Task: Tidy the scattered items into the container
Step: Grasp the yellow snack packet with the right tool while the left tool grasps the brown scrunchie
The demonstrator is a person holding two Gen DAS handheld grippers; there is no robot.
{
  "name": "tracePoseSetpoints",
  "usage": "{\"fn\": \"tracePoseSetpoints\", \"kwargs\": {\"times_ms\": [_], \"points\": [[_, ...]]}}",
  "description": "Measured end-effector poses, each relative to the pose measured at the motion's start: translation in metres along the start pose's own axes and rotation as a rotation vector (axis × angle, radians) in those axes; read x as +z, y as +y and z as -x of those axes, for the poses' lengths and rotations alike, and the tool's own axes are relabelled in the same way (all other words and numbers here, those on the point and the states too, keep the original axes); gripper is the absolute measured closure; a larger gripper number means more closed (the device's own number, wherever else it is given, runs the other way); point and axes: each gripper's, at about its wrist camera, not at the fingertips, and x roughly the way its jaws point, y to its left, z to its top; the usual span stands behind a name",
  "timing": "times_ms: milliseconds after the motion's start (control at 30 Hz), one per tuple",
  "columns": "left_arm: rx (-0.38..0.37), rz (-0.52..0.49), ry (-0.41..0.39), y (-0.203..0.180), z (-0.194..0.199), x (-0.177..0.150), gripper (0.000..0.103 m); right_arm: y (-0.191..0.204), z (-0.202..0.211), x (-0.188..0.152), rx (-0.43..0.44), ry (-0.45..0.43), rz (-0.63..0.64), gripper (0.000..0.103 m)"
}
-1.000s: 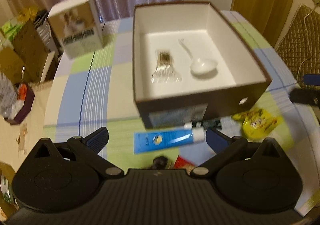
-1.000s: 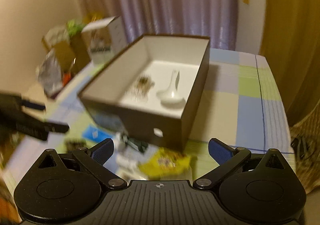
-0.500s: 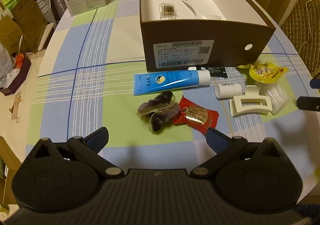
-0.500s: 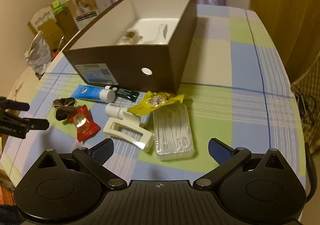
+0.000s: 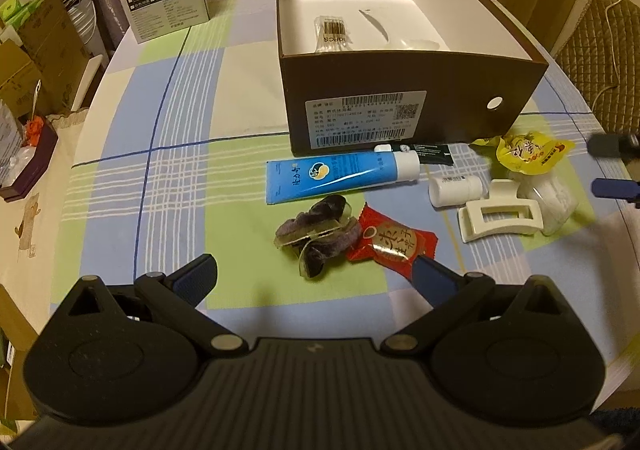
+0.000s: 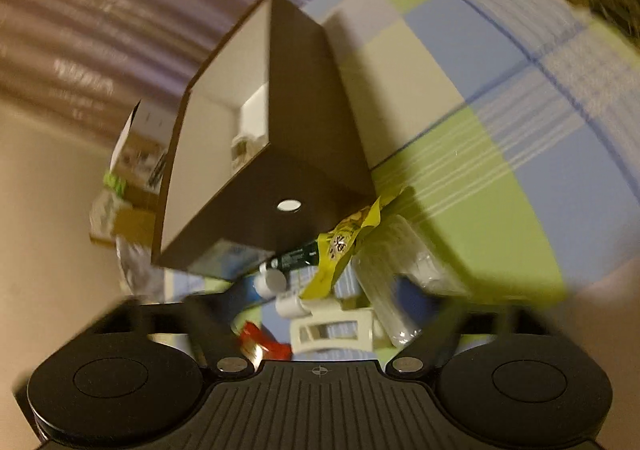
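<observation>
My right gripper (image 6: pixel 320 302) was closing over the right-hand end of the clutter, rolled hard to one side; in its blurred view the white hair claw clip (image 6: pixel 332 332) and the clear plastic box of floss picks (image 6: pixel 404 290) lay between the jaws, but I could not tell that either pad pressed on anything. From the left view its blue fingertips (image 5: pixel 614 188) stood just beside that clear box, so the right hand was plainly the nearer one for the clip and the box.

My left gripper (image 5: pixel 316 278) hung open and empty, above the red candy wrapper (image 5: pixel 394 244) and the dark scrunchie (image 5: pixel 316 236). The blue tube (image 5: pixel 340 174) lay with its long axis across my view, white cap to the right, just in front of the brown shoebox (image 5: pixel 400 90).

The shoebox stood beyond all of it on the checked tablecloth (image 5: pixel 180 170), already holding a packet marked "PCS" with a barcode. Its front label carried a barcode and QR code; the small print was too fine to read. The candy and the yellow snack packet (image 5: pixel 528 154) bore Chinese characters.
</observation>
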Motion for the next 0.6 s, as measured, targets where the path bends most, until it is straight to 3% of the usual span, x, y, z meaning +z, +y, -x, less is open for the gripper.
{"fn": "tracePoseSetpoints", "kwargs": {"times_ms": [67, 267, 333, 500, 533, 600], "points": [[-0.001, -0.002, 0.000, 0.001, -0.002, 0.000, 0.001, -0.008, -0.012, 0.006, 0.003, 0.018, -0.092, 0.031], [-0.004, 0.006, 0.010, 0.004, -0.008, 0.002, 0.001, -0.011, -0.030, 0.022, 0.009, -0.001, -0.199, 0.031], [-0.008, 0.007, 0.012, 0.006, -0.010, 0.004, 0.001, -0.011, -0.036, 0.027, 0.004, -0.001, -0.218, 0.050], [-0.013, -0.002, 0.018, 0.007, -0.018, 0.005, 0.001, -0.017, -0.047, 0.032, -0.005, 0.009, -0.262, 0.055], [-0.020, -0.005, 0.017, 0.007, -0.019, 0.006, 0.001, -0.017, -0.049, 0.032, -0.012, 0.011, -0.261, 0.069], [-0.034, -0.015, 0.014, 0.007, -0.021, 0.005, 0.001, -0.021, -0.053, 0.030, -0.008, 0.039, -0.267, 0.079]]}}
